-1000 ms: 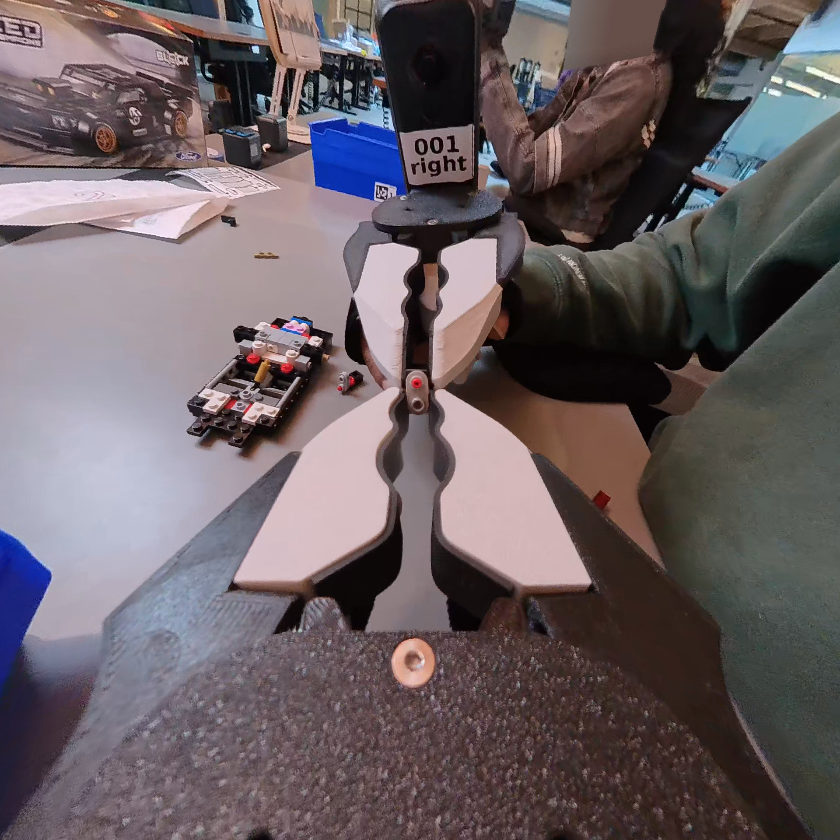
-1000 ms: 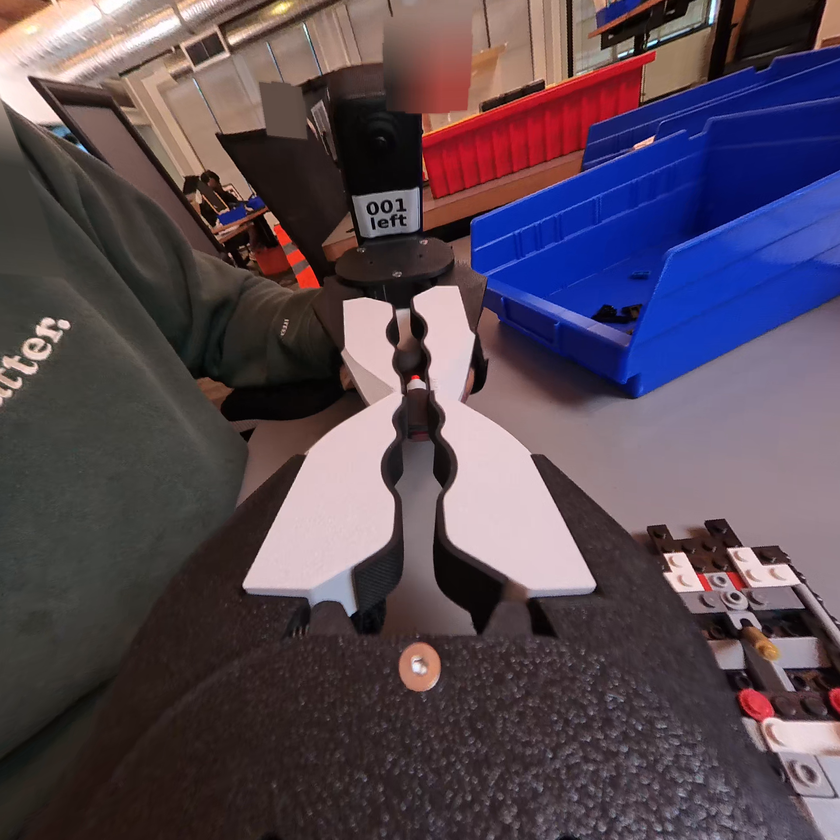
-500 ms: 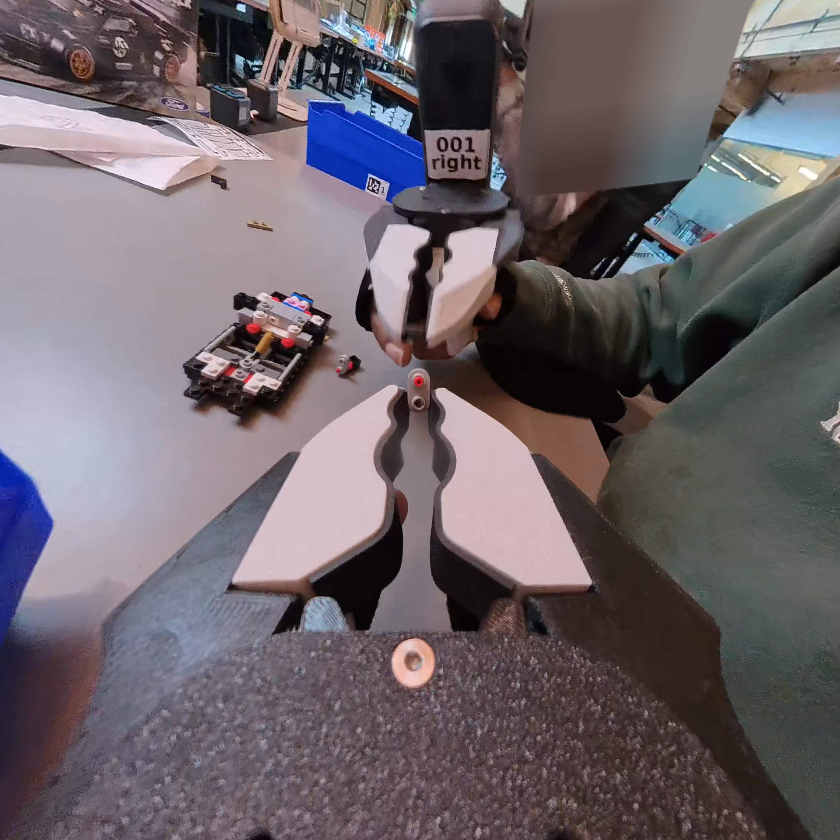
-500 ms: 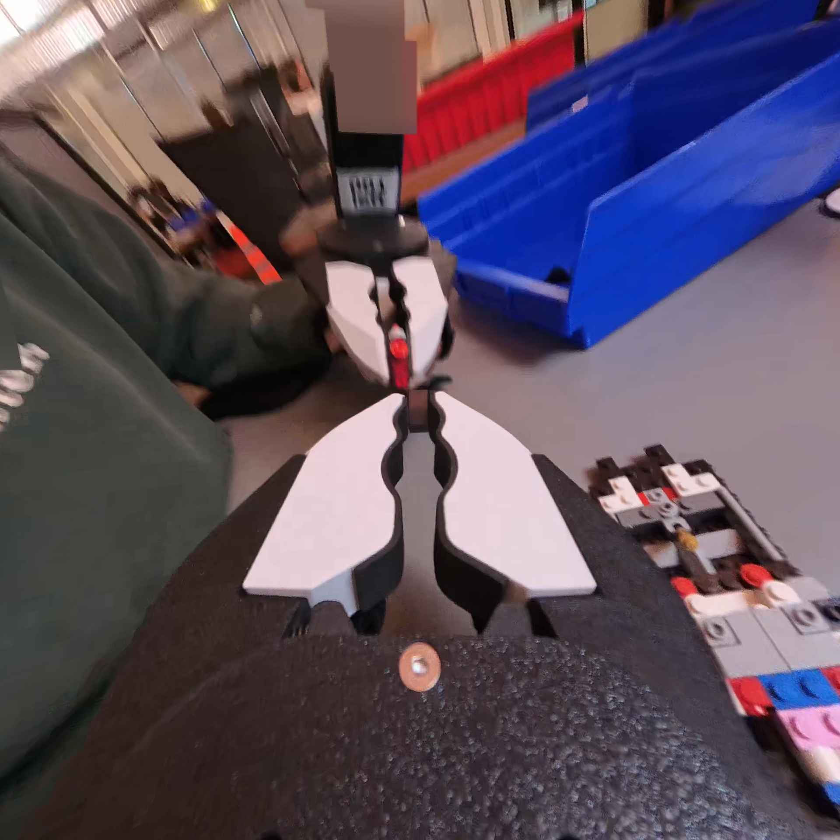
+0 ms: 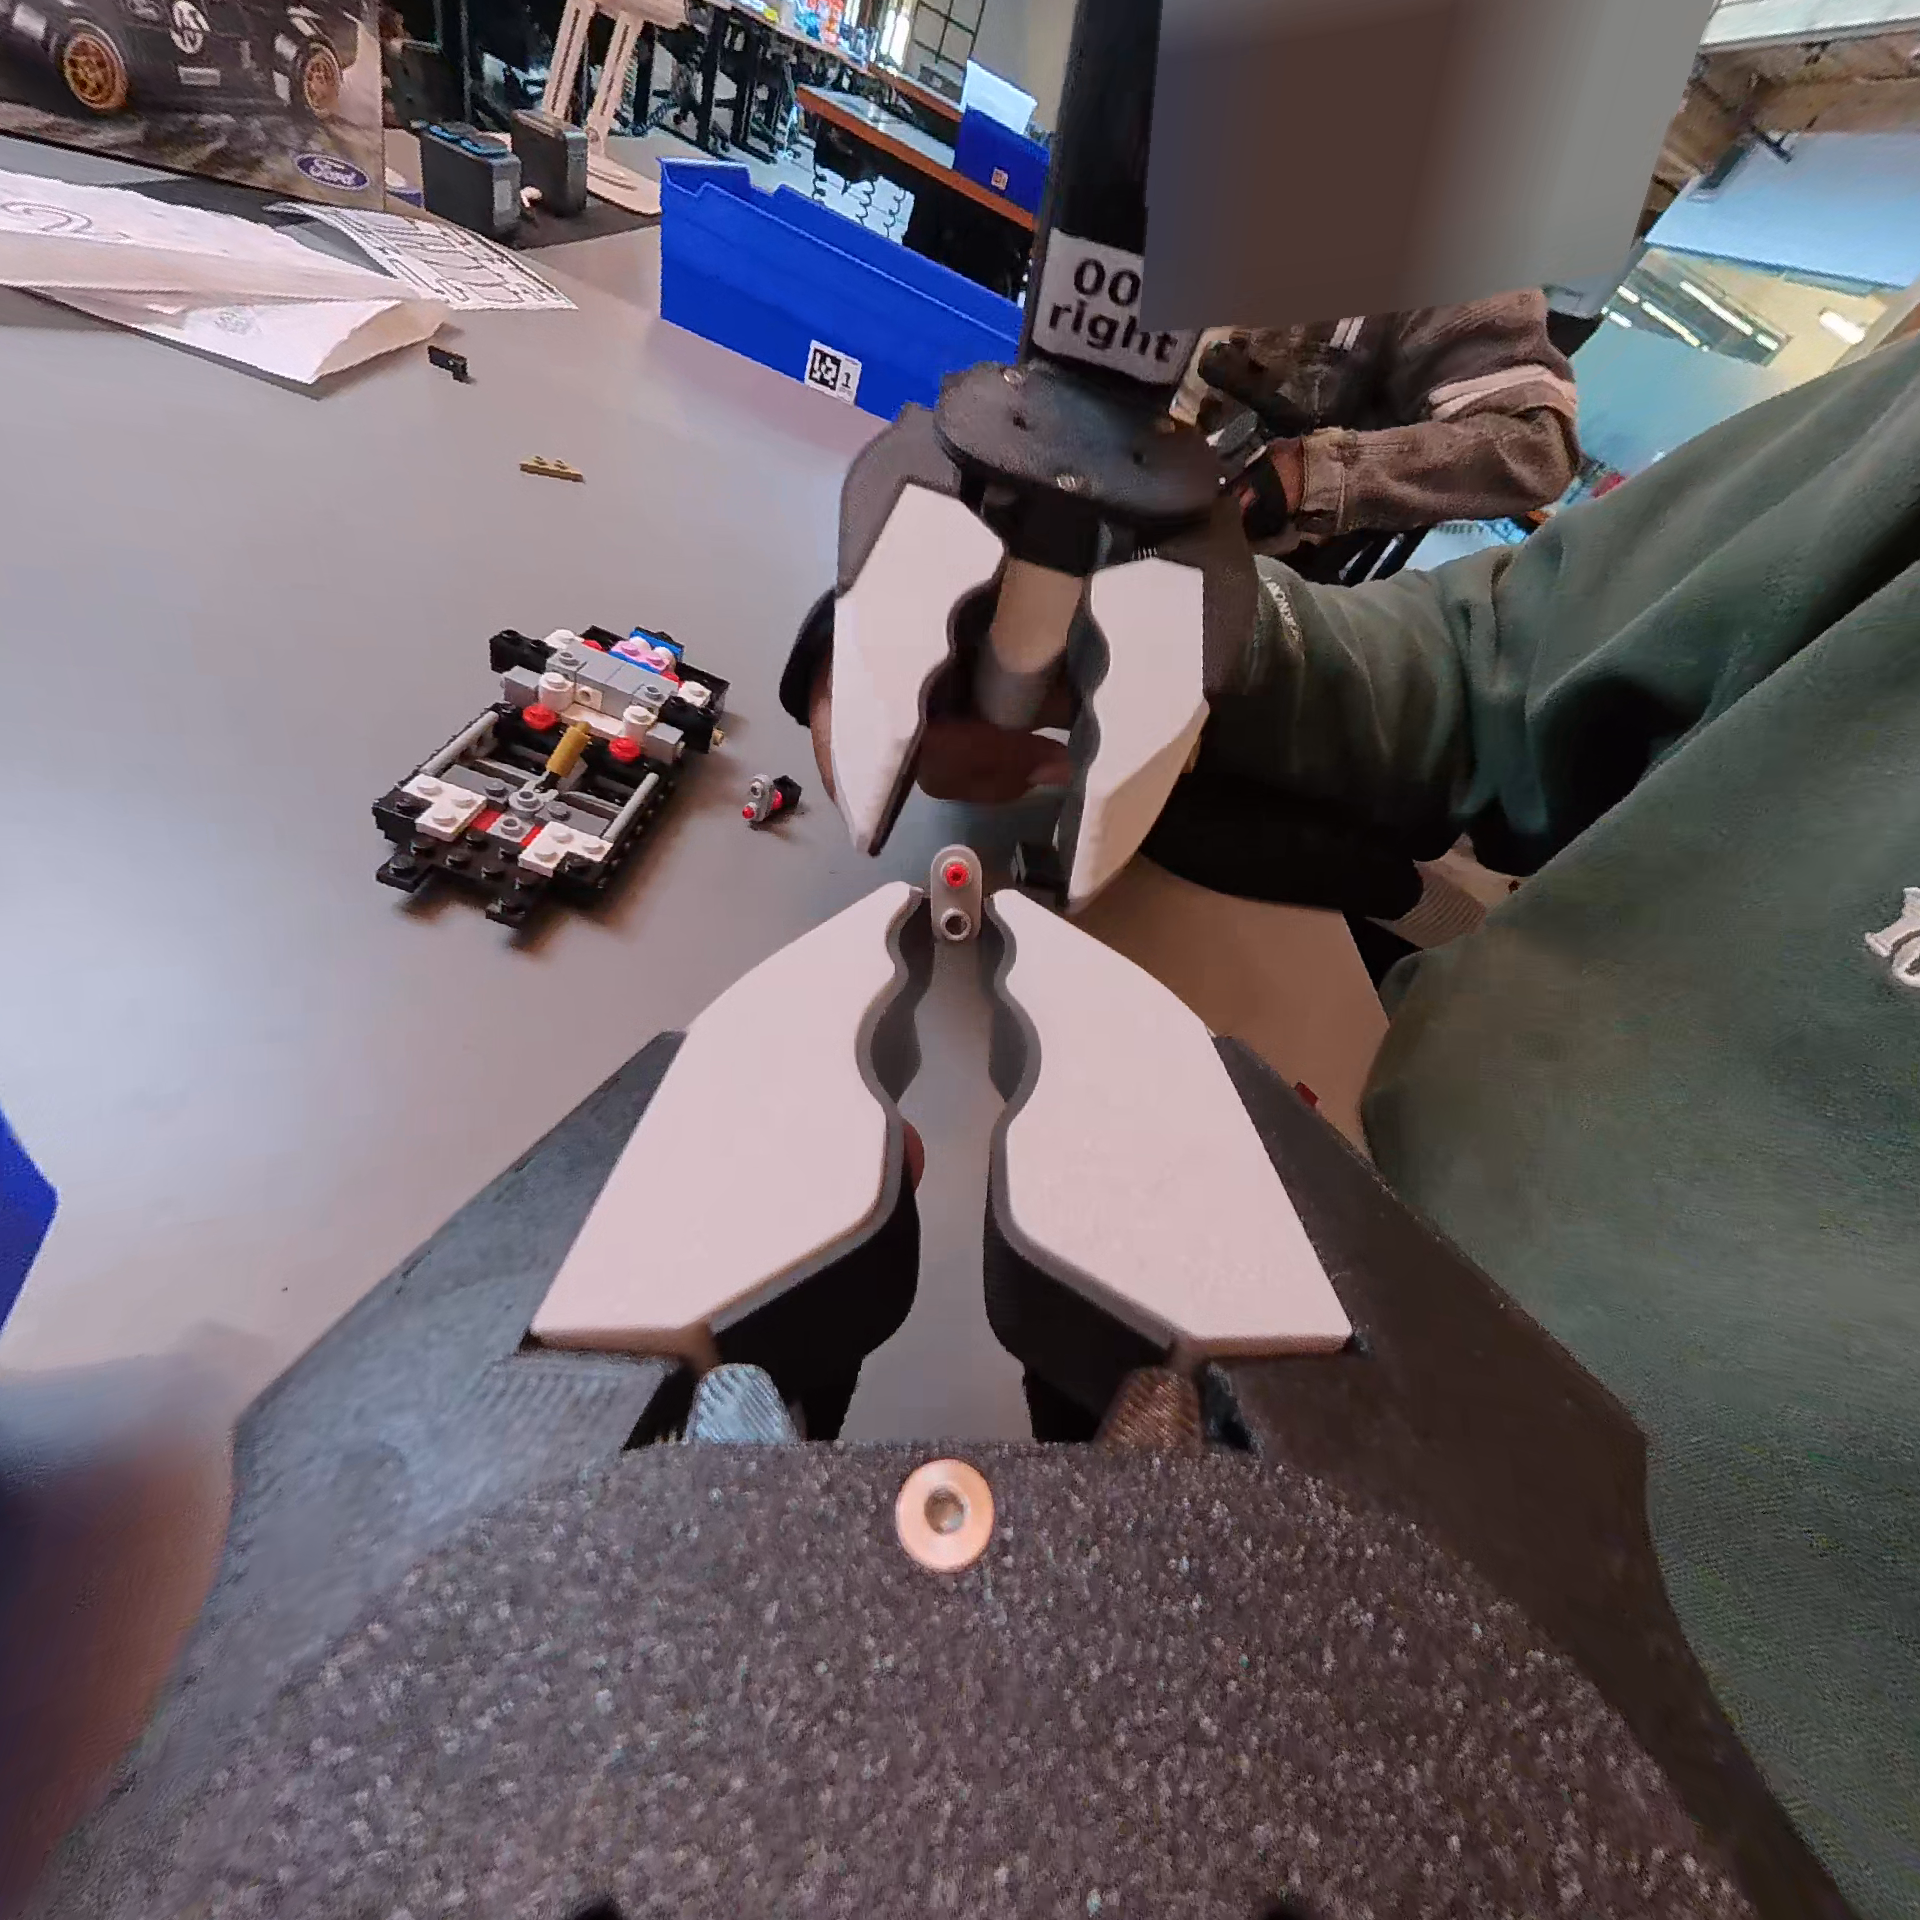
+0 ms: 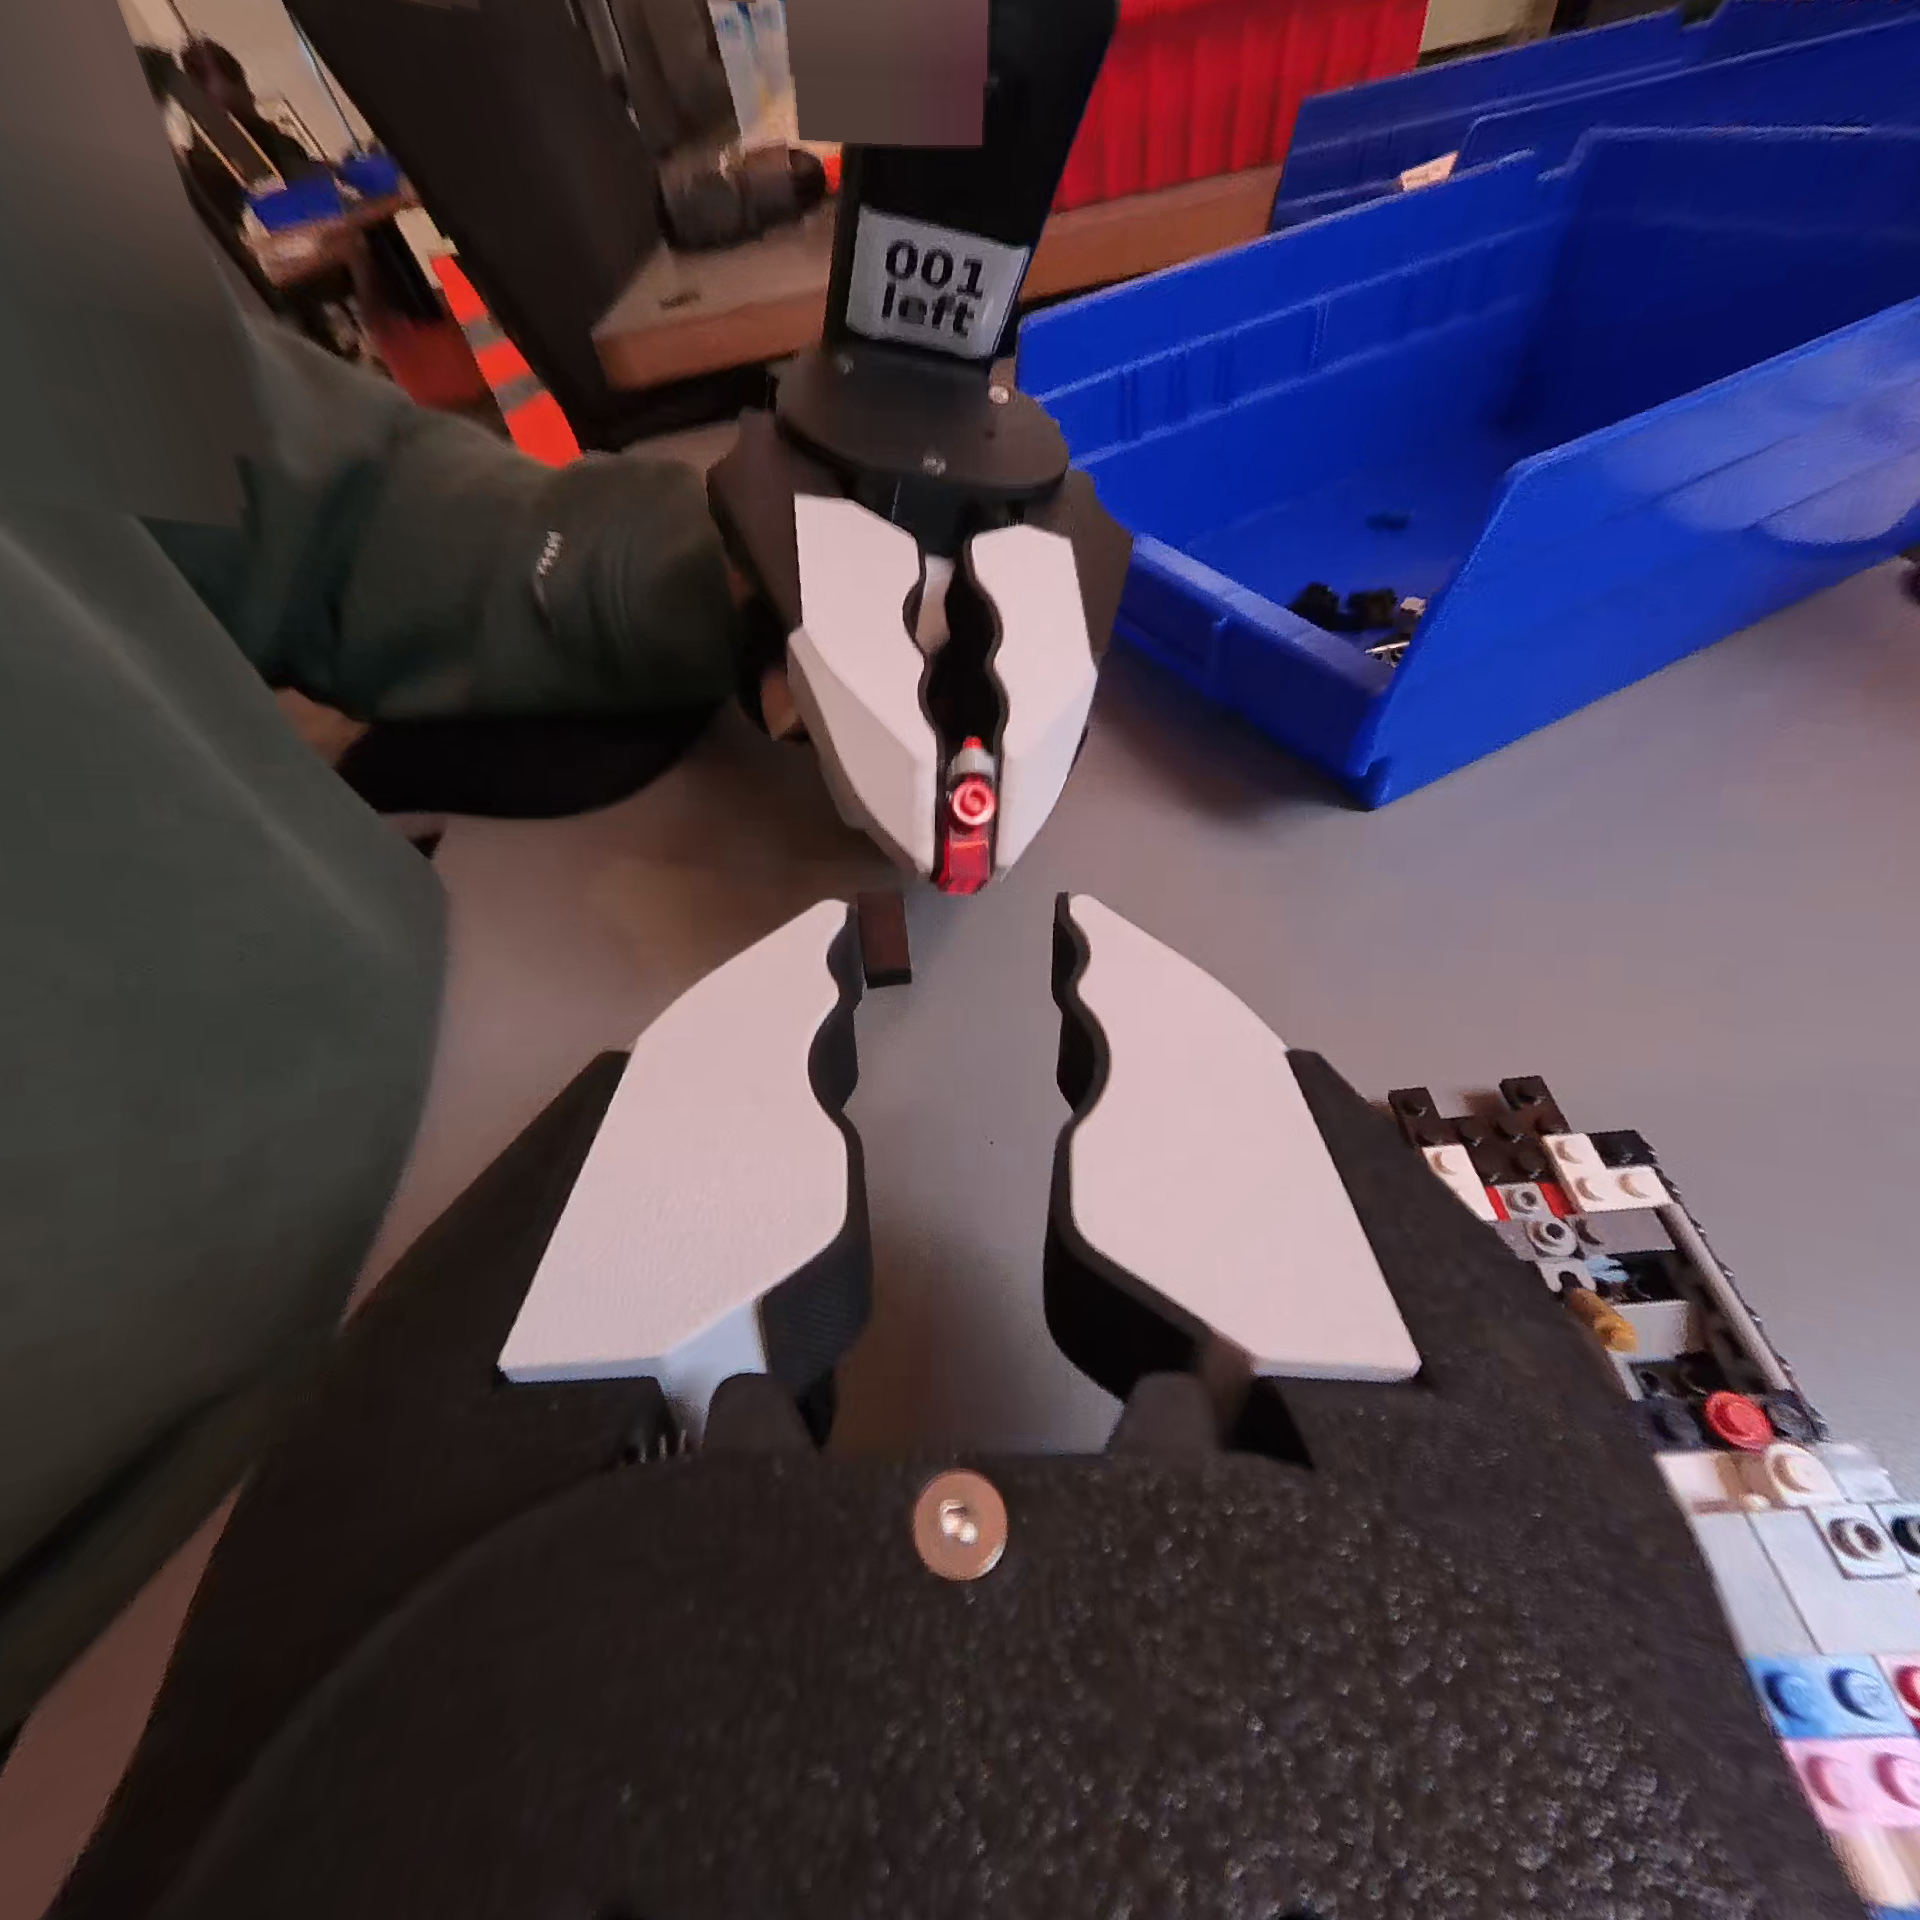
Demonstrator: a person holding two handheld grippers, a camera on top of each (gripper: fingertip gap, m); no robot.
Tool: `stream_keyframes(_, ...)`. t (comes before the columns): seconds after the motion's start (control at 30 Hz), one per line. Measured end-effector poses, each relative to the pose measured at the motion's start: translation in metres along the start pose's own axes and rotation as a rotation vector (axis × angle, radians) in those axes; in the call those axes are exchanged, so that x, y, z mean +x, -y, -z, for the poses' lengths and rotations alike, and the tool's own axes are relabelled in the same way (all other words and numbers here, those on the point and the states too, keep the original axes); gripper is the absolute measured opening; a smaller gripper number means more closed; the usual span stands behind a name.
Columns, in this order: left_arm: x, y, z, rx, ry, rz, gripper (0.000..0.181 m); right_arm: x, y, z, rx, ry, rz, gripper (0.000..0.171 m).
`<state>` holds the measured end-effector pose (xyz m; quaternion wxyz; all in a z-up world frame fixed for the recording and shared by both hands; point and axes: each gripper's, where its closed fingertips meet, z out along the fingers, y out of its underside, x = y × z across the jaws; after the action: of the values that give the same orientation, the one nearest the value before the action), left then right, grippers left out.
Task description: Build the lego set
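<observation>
Left claw (image 5: 954, 902) pinching small grey-red brick piece (image 5: 954, 896) (knobbly plastic), right claw (image 6: 956, 914) wide

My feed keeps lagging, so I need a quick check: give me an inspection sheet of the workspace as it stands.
Surface: grey table, mostly bare.
Job's things: small grey-and-red brick piece; partly built brick car chassis lying flat; a loose small piece beside it.
Clutter: papers, a tan bit, a black bit.
Grippers: left gripper shut on the brick piece; right gripper open, a small dark piece against its left finger.
Cables: nothing seen.
Surroundings: blue bins, printed box, a seated person behind.
</observation>
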<state>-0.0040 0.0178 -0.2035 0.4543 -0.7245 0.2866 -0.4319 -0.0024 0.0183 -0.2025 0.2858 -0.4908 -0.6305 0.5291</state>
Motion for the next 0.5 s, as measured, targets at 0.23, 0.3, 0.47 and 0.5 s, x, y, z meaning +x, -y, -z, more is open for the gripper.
stream_keyframes(0.23,0.017,-0.015,-0.011,-0.089,-0.046,-0.107,0.008,-0.010,-0.009,-0.006,-0.050,0.060,-0.003,0.036)
stream_keyframes(0.3,0.015,-0.022,-0.011,-0.136,-0.034,-0.132,0.008,-0.012,-0.004,-0.005,-0.014,0.077,-0.025,0.035)
stream_keyframes(0.47,0.013,-0.027,-0.014,-0.165,-0.009,-0.158,0.008,-0.011,-0.004,-0.002,-0.014,0.077,-0.016,0.022)
stream_keyframes(0.5,0.012,-0.026,-0.013,-0.160,-0.004,-0.160,0.008,-0.013,-0.005,-0.003,-0.020,0.080,-0.013,0.019)
